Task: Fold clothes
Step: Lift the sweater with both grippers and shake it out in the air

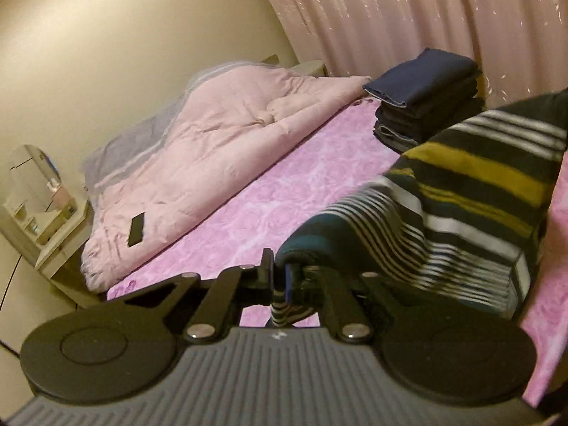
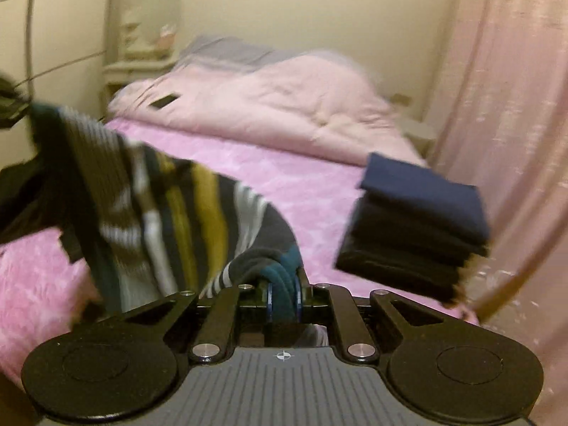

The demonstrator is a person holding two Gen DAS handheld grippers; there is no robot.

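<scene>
A striped garment (image 1: 461,206) in dark teal, white and mustard hangs above the pink bedsheet (image 1: 255,209). My left gripper (image 1: 284,284) is shut on one bunched edge of it, and the cloth stretches away to the right. In the right wrist view the same striped garment (image 2: 170,213) runs off to the left, blurred, and my right gripper (image 2: 284,298) is shut on a thick teal fold of it. Both grippers are lifted clear of the bedsheet (image 2: 312,184).
A stack of folded dark clothes (image 1: 426,99) (image 2: 419,227) sits on the bed by the pink curtain (image 1: 408,10). A crumpled pale pink duvet (image 1: 198,149) with a black phone (image 1: 136,229) on it covers the bed's far side. A nightstand (image 1: 42,213) stands by the wall.
</scene>
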